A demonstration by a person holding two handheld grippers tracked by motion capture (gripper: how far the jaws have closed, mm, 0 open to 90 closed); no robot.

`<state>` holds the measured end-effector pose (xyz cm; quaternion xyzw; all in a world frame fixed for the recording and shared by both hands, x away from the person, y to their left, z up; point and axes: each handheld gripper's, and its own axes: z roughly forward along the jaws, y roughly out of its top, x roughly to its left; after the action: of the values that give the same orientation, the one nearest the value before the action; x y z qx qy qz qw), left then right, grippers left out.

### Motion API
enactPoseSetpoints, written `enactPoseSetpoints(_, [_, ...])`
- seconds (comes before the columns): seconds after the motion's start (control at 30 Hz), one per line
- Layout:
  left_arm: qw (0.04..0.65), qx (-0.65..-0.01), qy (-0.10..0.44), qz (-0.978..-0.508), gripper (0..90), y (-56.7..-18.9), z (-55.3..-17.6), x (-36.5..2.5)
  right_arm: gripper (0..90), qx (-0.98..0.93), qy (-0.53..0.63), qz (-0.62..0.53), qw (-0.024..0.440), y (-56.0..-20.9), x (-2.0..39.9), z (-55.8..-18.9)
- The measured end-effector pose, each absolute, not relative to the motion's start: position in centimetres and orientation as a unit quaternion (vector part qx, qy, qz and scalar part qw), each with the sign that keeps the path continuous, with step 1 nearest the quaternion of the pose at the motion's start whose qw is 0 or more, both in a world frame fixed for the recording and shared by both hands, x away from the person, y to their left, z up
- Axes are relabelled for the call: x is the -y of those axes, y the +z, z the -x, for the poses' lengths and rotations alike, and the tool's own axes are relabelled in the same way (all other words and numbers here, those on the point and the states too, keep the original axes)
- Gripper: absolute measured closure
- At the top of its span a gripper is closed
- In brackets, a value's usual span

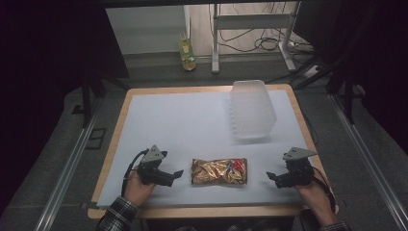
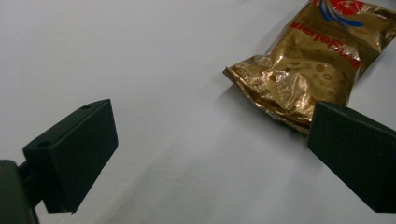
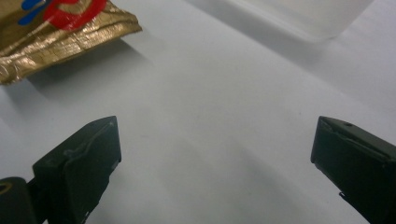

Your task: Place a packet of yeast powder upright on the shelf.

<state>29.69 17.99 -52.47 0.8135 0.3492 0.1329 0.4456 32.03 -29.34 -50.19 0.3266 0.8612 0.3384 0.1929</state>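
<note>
Gold snack bag (image 1: 219,171) is lying flat near the front edge of the white table (image 1: 183,125). Left gripper (image 1: 176,173) sits just left of the bag, right gripper (image 1: 272,176) a bit further off on its right, both with jaws spread wide, holding nothing. Clear plastic tub (image 1: 251,109) sits behind the bag, toward the right.

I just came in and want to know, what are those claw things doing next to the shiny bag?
A person sits at the table holding a gripper in each hand. The left gripper and the right gripper are both open and hold nothing. Between them lies a gold snack bag, flat on the white surface, with neither gripper touching it. Farther back on the right stands a clear plastic container.
</note>
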Motion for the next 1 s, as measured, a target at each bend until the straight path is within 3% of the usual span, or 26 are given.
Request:
enactPoseSetpoints(0.23, [0.447, -0.35, 0.12, -0.814, 2.5, -51.8, -29.6, -17.0, 1.7, -0.862, 0.337, -0.326, 0.191, -50.2, 29.2, -32.0])
enactPoseSetpoints(0.57, [0.449, -0.321, 0.103, -0.827, 11.2, -51.4, -29.7, -15.4, 1.7, -0.865, 0.334, -0.323, 0.19, -50.3, 29.1, -32.0])
enactPoseSetpoints(0.8, [0.452, -0.298, 0.104, -0.834, 21.8, -51.3, -29.9, -14.5, 1.8, -0.866, 0.334, -0.322, 0.189, -50.4, 29.0, -32.0])
enactPoseSetpoints(1.0, [0.455, -0.282, 0.09, -0.84, 37.2, -51.4, -30.0, -13.7, 1.8, -0.866, 0.332, -0.321, 0.19, -50.4, 28.9, -32.1])
